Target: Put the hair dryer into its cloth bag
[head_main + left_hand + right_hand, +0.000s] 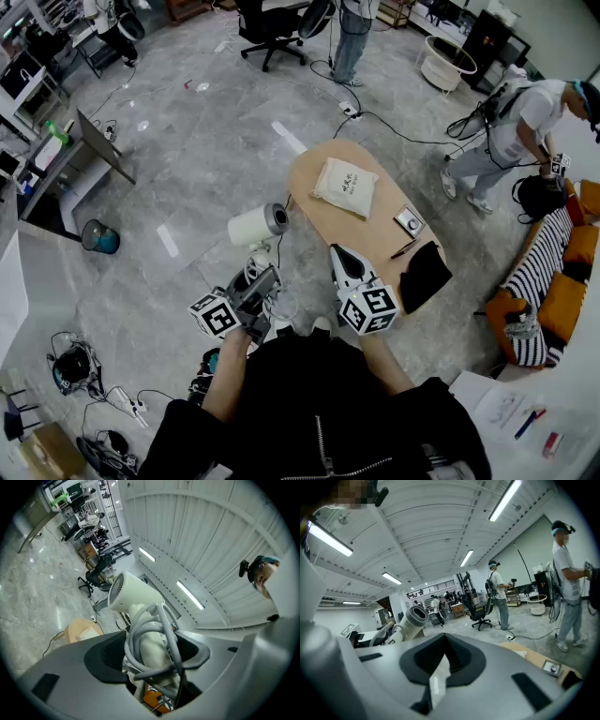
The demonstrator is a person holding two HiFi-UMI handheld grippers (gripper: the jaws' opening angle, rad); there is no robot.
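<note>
The left hand-held gripper (261, 286) is closed about the handle of the hair dryer (255, 225). The grey cord (157, 634) is looped round that handle and caught between the same jaws. The barrel stands out beyond the jaws, pointing away from the person, over the floor just left of the surface (370, 236). The right hand-held gripper (339, 258) has its jaws fully together with nothing between them, and it hangs over the near edge of the surface.

The cloth bag (345, 186) lies flat on the far left part of the surface. It is to the right of the dryer and farther off, well apart from both hand-held grippers. I cannot tell from here which end is its mouth, or whether it is open.

Several things could go wrong from here:
- **The cord.** The loops are pinched rather than tied, so a loop could slip free and catch on the bag's edge.
- **The dryer's weight.** The heavy barrel sits ahead of the grip, so the dryer could pivot in the jaws as it is swung across.
- **The bag itself.** It is limp and lies flat, so pushing the dryer at it would likely slide it along the wood unless the right hand-held gripper first opens and holds the mouth.
- **Nearby things.** A small dial device (410, 221) and a black item (425, 274) lie to the right of the bag and could be knocked.
</note>
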